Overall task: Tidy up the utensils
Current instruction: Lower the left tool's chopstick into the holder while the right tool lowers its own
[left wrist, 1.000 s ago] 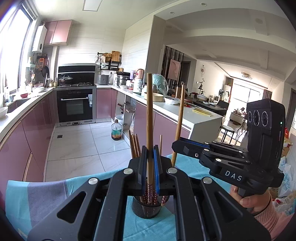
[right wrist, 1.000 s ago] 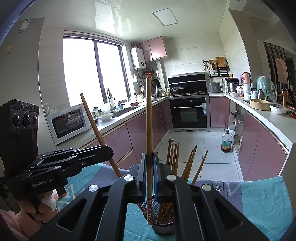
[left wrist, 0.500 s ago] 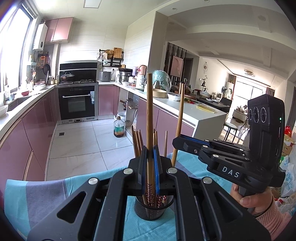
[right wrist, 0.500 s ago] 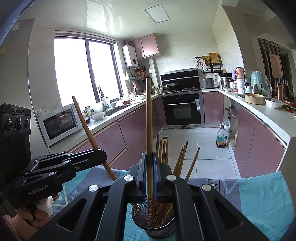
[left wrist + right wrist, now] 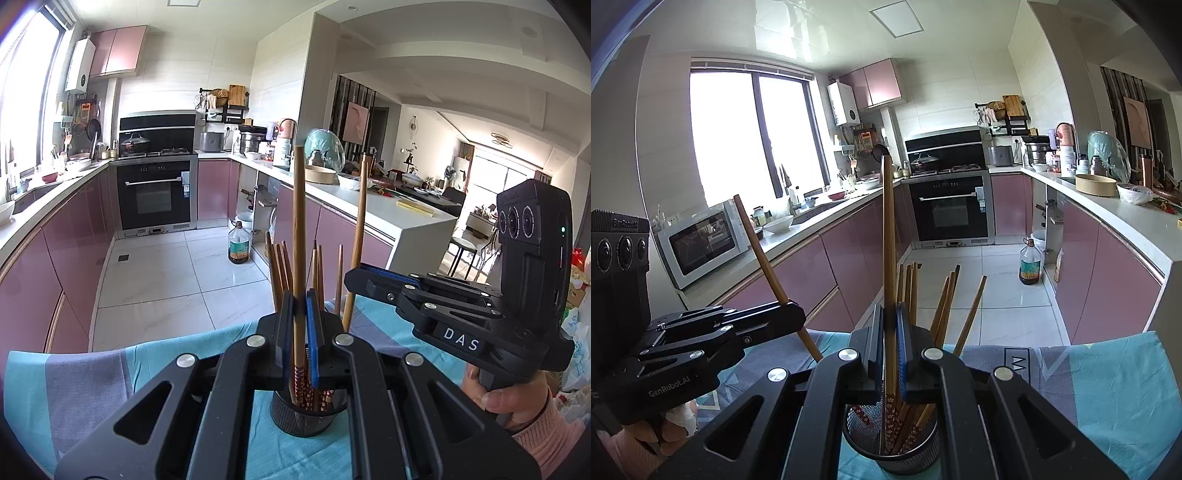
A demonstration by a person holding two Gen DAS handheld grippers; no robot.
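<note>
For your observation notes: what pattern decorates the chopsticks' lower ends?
Red with small white flowers; clearest in the right wrist view.

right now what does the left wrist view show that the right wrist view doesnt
Only the left wrist view shows the living and dining area and the right tool from the side, shut on a chopstick. Only the right wrist view shows the window, the microwave and the left tool from the side. Both show the mesh holder of chopsticks, the oven and the blue cloth.
</note>
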